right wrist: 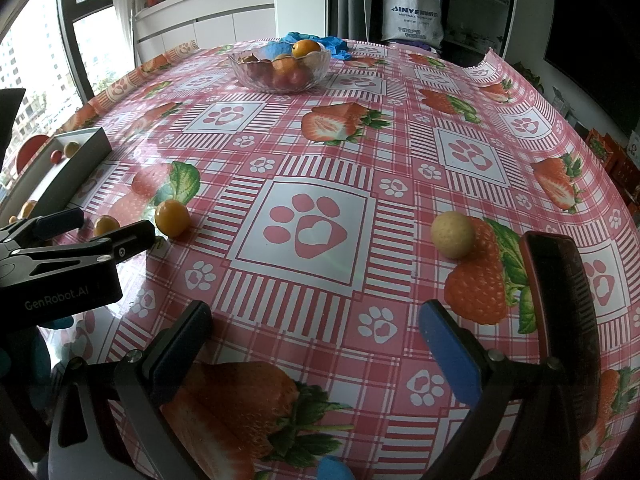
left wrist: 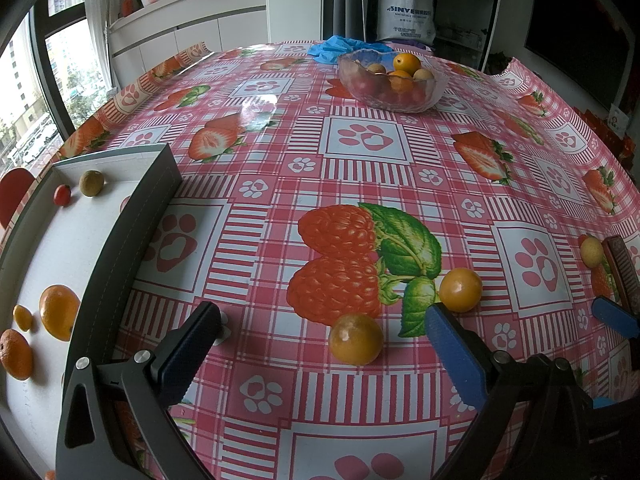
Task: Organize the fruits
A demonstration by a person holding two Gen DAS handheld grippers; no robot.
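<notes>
Pink fruit-print tablecloth | left gripper wide, empty, straddling yellow fruit beside tray | right gripper wide, empty, pale fruit ahead | risk: round fruit likely rolls if nudged off-centre

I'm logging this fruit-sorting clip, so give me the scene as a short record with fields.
surface: table under a strawberry-print cloth
left gripper: open, empty
right gripper: open, empty
loose fruit: two yellow-orange fruits, one pale round fruit
tray: holds oranges and small fruits
glass bowl: fruit inside, far side
</notes>
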